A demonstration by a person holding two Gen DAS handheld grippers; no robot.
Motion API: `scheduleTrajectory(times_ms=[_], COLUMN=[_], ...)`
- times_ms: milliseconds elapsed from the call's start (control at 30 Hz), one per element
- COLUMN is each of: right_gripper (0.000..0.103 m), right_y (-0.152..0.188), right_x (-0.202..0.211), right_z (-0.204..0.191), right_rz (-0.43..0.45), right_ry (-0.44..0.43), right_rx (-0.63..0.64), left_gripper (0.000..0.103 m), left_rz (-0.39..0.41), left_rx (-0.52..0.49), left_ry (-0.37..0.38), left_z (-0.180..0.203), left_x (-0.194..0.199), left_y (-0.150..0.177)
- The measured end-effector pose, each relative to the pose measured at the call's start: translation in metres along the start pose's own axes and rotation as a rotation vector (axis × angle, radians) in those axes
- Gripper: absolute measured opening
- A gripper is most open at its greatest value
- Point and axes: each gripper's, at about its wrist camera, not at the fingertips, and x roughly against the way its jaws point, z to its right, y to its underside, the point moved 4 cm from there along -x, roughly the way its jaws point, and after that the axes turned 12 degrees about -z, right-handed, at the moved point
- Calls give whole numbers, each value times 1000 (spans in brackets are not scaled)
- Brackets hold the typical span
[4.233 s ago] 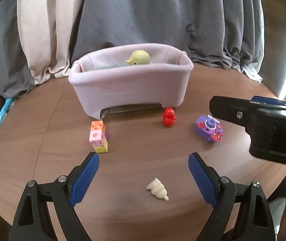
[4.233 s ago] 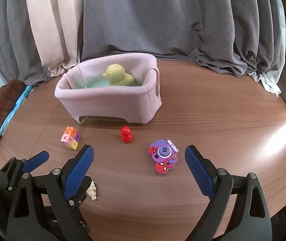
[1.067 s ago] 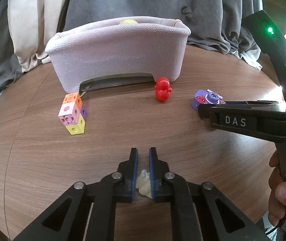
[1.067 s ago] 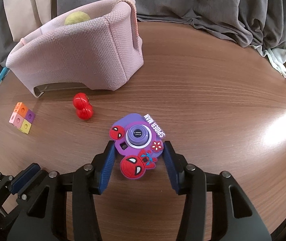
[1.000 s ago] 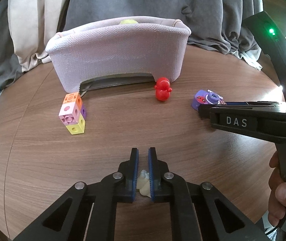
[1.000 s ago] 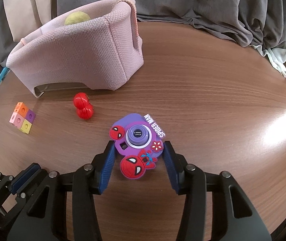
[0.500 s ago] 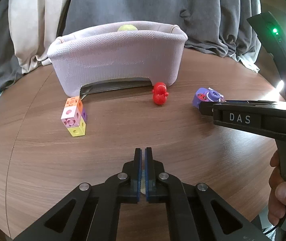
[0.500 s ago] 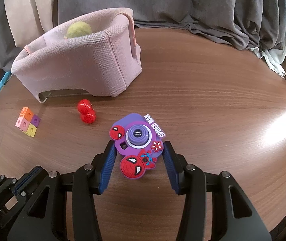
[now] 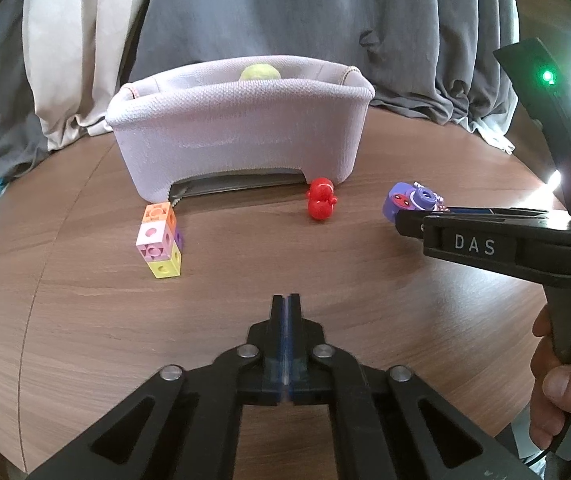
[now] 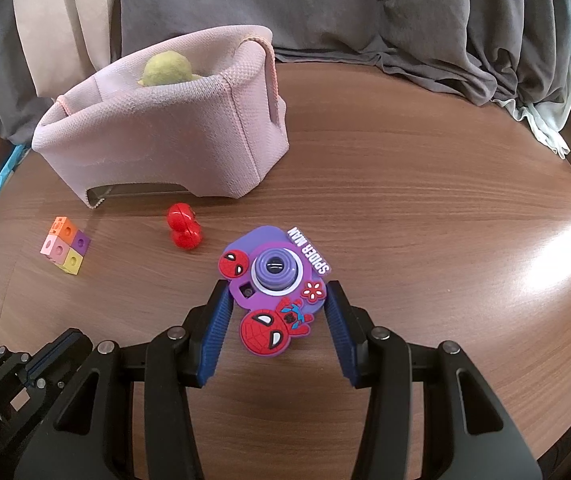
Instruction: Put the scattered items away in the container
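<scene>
My right gripper (image 10: 279,316) is shut on the purple Spider-Man toy camera (image 10: 273,268), one blue pad on each side of it. The toy camera (image 9: 409,200) also shows at that gripper's tip in the left wrist view. My left gripper (image 9: 286,300) is shut, its pads touching, and no toy shows between them. The small cream toy is out of sight. The pink fabric basket (image 9: 241,140) stands at the back with a yellow-green plush (image 9: 260,72) inside. A red toy (image 9: 320,205) and a stack of coloured cubes (image 9: 160,246) lie in front of it.
The round wooden table (image 10: 405,184) has grey and beige curtains (image 9: 285,12) hanging behind it. A person's hand (image 9: 565,384) holds the right gripper's handle at the right edge. The left gripper (image 10: 61,344) sits low at the left of the right wrist view.
The left jaws closed the last small gap, and the cream toy between them dropped out of sight. Both views drew back from the basket a little. The toy camera stayed between the right pads.
</scene>
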Motion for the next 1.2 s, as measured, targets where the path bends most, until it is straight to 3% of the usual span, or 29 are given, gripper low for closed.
scheduleTrajectory(times_ms=[500, 533, 600, 633, 667, 1200], right_gripper=[44, 44, 44, 44, 44, 44], right_y=[-4, -5, -5, -5, -5, -2], right_x=[3, 2, 2, 2, 1, 3], right_z=[-6, -6, -7, -7, -7, -3], right_rz=[6, 7, 7, 6, 6, 10], right_ry=[-3, -4, -6, -7, -8, -12], right_rx=[10, 10, 11, 12, 11, 2], left_gripper=[2, 9, 34, 52, 56, 57], left_rz=[2, 3, 8, 13, 22, 19], left_rx=[63, 63, 60, 62, 65, 42], left_ry=[-13, -20, -39, -49, -56, -61], left_z=[-18, -19, -20, -21, -21, -8], left_x=[3, 3, 4, 4, 6, 8], left_y=[4, 4, 6, 7, 7, 20])
